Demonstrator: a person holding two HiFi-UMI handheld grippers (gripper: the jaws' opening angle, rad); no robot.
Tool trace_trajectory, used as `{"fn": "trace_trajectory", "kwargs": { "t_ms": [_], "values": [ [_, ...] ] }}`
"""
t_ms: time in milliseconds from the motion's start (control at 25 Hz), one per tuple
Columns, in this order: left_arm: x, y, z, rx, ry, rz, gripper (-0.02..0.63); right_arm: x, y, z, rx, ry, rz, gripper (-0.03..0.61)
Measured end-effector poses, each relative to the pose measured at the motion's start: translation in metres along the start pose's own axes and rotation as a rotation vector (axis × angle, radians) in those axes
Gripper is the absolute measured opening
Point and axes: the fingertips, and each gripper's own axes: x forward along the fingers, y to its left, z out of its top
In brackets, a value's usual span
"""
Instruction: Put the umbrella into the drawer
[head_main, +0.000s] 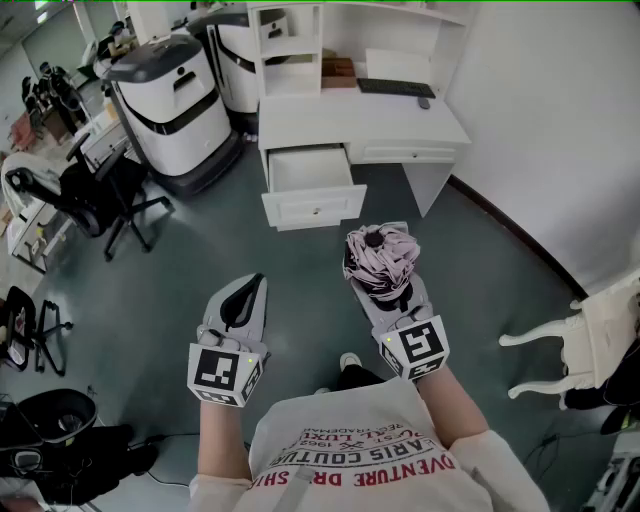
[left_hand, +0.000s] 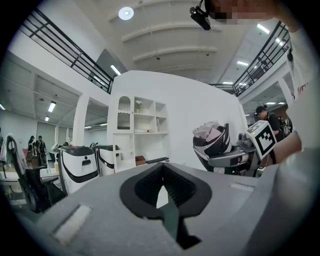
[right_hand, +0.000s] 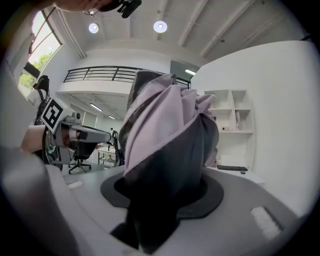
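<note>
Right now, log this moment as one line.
right gripper: shut on umbrella | left gripper: shut, empty | drawer: open, umbrella not yet inside

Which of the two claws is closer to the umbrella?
Right. The right gripper is clamped on the folded umbrella; the left gripper, shut and empty, is off to its left.

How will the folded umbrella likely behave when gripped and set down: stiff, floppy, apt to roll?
The umbrella bulges loosely around the right claw, so its fabric probably squashes and shifts. Its rounded bundle may roll once laid down. One claw carries it, so likely light.
</note>
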Motion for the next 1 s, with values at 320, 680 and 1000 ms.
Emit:
{"fn": "trace_trajectory", "kwargs": {
  "t_ms": [320, 680, 1000],
  "values": [
    [0.006, 0.008, -0.001, 0.005, 0.01, -0.014, 0.003, 0.011, 0.004, 0.0, -0.004, 0.009, 0.011, 0.199],
    [0.018, 0.013, -0.008, -0.009, 0.021, -0.023, 0.003, 0.025, -0.004, -0.006, 0.027, 0.02, 0.003, 0.201],
    [0.067, 0.041, -0.025, -0.032, 0.05, 0.004, 0.005, 0.077, -0.031, -0.024, 0.034, 0.044, 0.054, 0.201]
  ]
}}
